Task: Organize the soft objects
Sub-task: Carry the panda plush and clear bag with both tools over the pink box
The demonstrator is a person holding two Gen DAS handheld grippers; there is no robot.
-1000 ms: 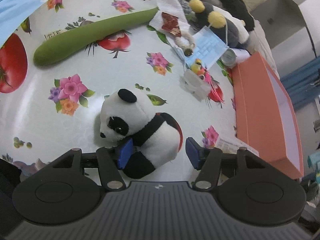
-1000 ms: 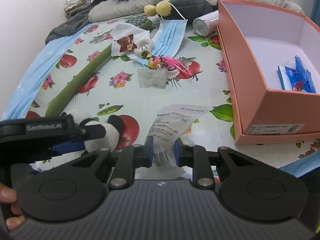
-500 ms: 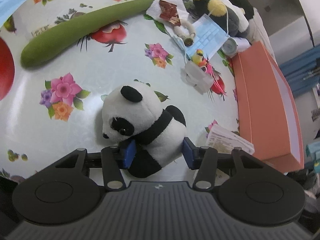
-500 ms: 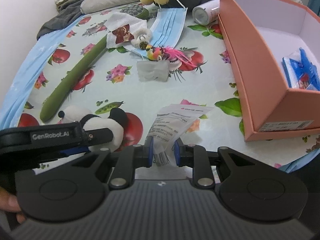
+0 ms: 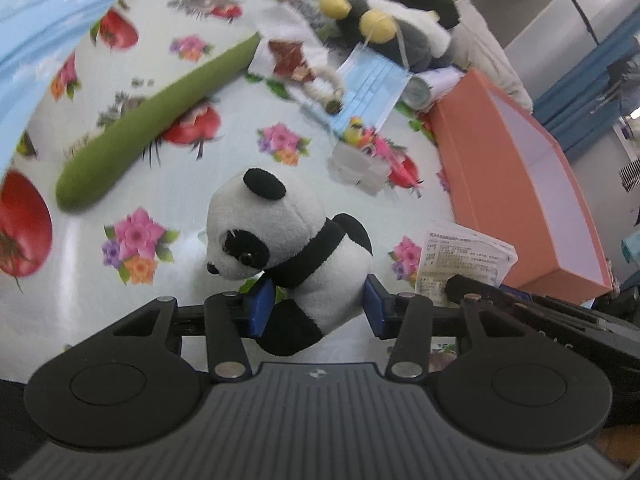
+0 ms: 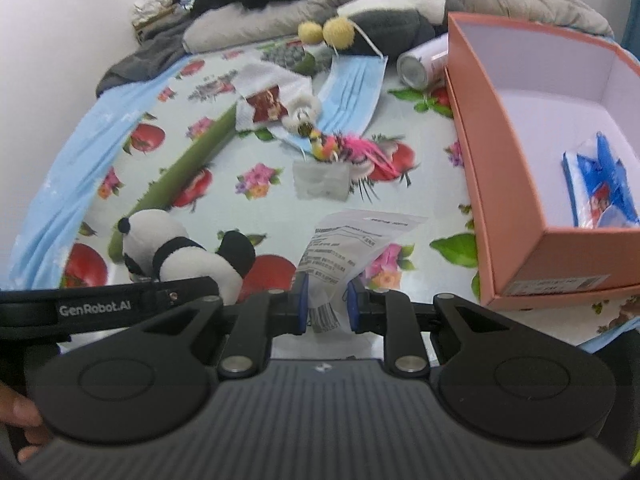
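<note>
The left gripper (image 5: 318, 308) squeezes the panda plush (image 5: 288, 256) between its blue fingers (image 5: 260, 308) above the flowered tabletop (image 5: 224, 184), while the right gripper (image 6: 325, 307) pinches a printed plastic bag (image 6: 344, 248) beside the orange box (image 6: 516, 216).

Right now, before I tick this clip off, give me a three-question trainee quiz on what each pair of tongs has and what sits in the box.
1. True or false: the left tongs are clamped on the toy panda.
2. What do the right tongs pinch: (a) the face mask, (b) the printed plastic bag, (c) the green plush stick?
3. Fill in: the orange box holds blue ____.

Key: 1 true; 2 b; 3 packets.
</note>
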